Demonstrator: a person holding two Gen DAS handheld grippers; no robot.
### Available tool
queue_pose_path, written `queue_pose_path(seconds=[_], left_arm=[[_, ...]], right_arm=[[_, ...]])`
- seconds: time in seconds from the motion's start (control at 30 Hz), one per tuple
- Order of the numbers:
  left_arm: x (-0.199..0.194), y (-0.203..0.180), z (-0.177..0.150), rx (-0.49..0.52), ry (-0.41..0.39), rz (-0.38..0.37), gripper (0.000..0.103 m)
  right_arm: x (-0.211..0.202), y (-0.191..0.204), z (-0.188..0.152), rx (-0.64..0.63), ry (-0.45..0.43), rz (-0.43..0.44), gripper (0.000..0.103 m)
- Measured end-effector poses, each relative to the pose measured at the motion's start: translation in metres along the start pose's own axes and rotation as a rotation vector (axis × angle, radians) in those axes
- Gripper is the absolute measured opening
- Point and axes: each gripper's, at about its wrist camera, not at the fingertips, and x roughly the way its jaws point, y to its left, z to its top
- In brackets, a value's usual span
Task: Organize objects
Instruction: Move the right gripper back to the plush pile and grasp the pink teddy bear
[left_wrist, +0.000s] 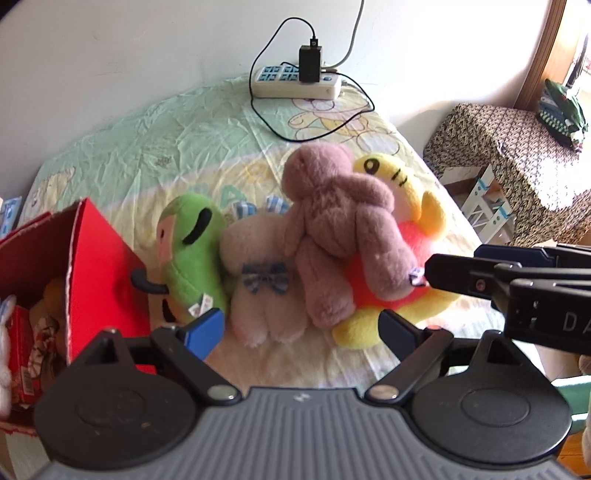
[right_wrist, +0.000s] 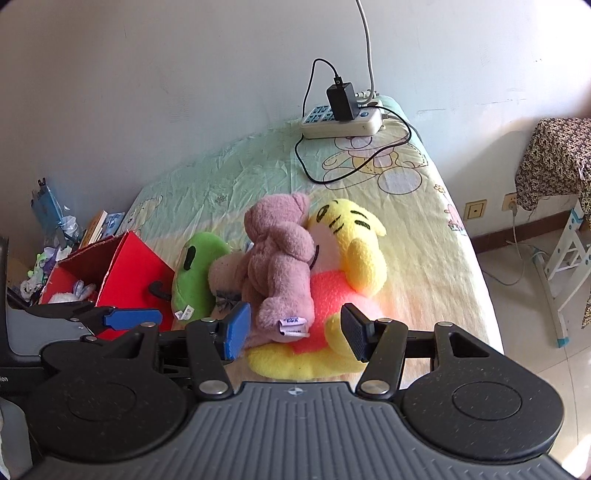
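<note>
Four plush toys lie in a heap on the bed. They are a green one (left_wrist: 192, 251) (right_wrist: 195, 273), a beige one with a striped bow (left_wrist: 258, 258) (right_wrist: 225, 273), a mauve bear (left_wrist: 332, 206) (right_wrist: 280, 258) and, under the bear, a yellow and red one (left_wrist: 402, 184) (right_wrist: 354, 258). A red box (left_wrist: 96, 266) (right_wrist: 125, 266) at the left holds other toys. My left gripper (left_wrist: 301, 332) is open over the beige toy's legs, touching nothing. My right gripper (right_wrist: 294, 332) is open, with the bear's tagged foot between its pads but not pressed.
A power strip (left_wrist: 295, 81) (right_wrist: 343, 118) with a black charger and a looping cable lies at the bed's far end by the wall. A stand draped in patterned cloth (left_wrist: 517, 147) (right_wrist: 554, 155) and a white stool (right_wrist: 569, 258) are off the bed's right edge. Books and clutter (right_wrist: 55, 221) sit behind the box.
</note>
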Motion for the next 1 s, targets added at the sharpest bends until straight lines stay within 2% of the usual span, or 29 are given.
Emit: queue_pose_path(seconds=[0.33,0.53,0.83,1.0], left_arm=[[0.031,0.016,0.022,-0.099,0.024,-0.154,0.088],[0.041,0.024,0.031,-0.100,0.007,-0.154,0.088],[0.065,0.034,0.038,-0.118,0.035,-0.225,0.099],[0.072,0.038,0.041,-0.132,0.034,-0.251,0.101]], right_arm=[[0.025,-0.009,0.020,0.015,-0.006,0.023,0.056],[0.043,-0.012,0.029,0.014,0.007,0.037,0.055],[0.069,-0.014,0.036,0.027,0.039,0.074,0.049],[0.082,-0.018,0.037,0.047,0.055,0.080,0.049]])
